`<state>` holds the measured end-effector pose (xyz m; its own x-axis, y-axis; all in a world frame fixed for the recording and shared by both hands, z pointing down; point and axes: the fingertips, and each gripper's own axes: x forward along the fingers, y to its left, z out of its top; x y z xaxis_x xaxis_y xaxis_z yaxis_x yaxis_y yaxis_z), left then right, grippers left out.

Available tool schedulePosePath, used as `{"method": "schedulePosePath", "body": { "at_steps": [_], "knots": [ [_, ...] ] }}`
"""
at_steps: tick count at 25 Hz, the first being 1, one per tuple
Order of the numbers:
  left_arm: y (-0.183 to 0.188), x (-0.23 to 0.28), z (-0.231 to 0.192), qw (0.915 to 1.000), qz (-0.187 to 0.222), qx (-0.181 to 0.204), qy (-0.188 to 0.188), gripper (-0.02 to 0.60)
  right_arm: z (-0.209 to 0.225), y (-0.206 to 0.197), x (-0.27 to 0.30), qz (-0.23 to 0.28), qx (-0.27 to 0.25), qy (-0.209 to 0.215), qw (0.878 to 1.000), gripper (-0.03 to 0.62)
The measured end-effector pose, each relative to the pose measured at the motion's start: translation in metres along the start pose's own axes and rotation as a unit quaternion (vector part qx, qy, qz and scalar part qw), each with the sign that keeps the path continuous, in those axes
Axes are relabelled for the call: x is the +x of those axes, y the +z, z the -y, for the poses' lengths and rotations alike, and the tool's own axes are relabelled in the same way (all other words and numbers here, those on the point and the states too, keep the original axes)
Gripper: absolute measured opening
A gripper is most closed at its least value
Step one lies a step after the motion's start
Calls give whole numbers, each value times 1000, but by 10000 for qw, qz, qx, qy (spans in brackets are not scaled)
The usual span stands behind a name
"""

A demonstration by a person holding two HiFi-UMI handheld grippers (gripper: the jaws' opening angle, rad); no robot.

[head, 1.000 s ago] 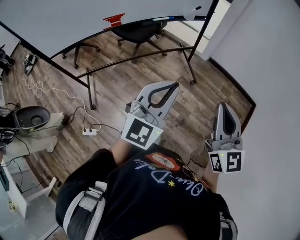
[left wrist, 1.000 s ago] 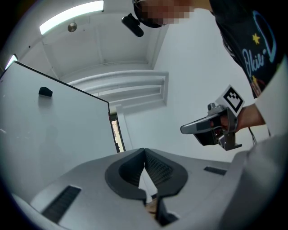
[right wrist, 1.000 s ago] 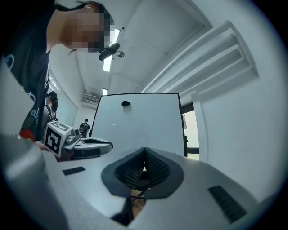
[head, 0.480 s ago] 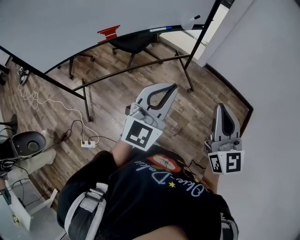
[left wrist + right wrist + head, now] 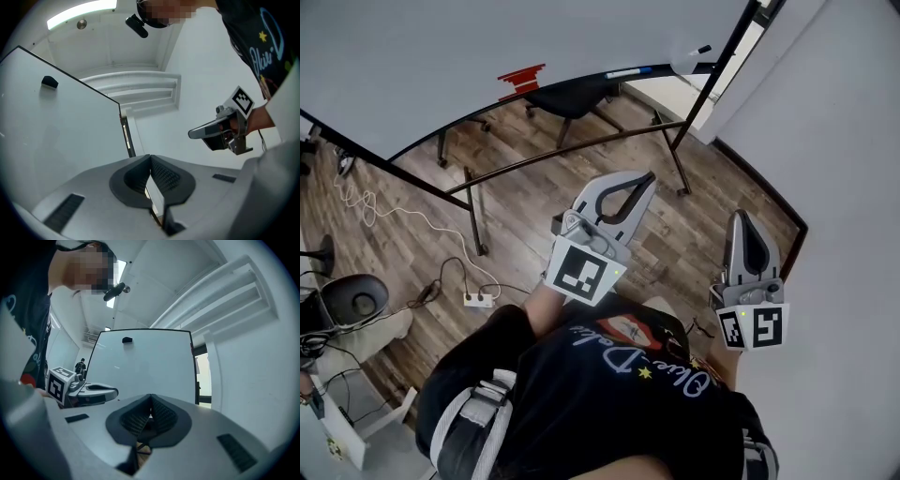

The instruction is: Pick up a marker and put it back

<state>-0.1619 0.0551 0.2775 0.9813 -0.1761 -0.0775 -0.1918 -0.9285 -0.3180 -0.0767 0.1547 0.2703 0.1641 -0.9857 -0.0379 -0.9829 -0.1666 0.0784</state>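
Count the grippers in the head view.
2. Left gripper at centre over the wood floor; right gripper to its right, near the white wall. Neither hidden.

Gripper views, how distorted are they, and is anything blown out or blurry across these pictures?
Left gripper view: dark round fisheye rim, ceiling light blown out. Right gripper view: same rim, whiteboard edges bowed, evenly lit. Head view: whiteboard frame curves strongly, floor sharp, no glare.

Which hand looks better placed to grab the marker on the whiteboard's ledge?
Probably the left. The left gripper points toward the blue marker on the ledge, while the right gripper sits further aside, by the wall. Both jaws are shut and empty.
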Motion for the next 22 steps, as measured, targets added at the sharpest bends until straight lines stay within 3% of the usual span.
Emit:
{"method": "schedulePosePath", "body": {
  "at_steps": [5,10,22],
  "knots": [
    [-6,7,-3,10000,4,-32,-18,3,9,-4,4,-72,-10,-76,9999,0],
    [-10,12,-14,9998,-34,40,191,3,23,-7,21,-41,27,18,10000,0],
    [-27,37,-58,9934,-335,53,1092,3,48,-18,97,103,170,965,9951,0]
  ]
}}
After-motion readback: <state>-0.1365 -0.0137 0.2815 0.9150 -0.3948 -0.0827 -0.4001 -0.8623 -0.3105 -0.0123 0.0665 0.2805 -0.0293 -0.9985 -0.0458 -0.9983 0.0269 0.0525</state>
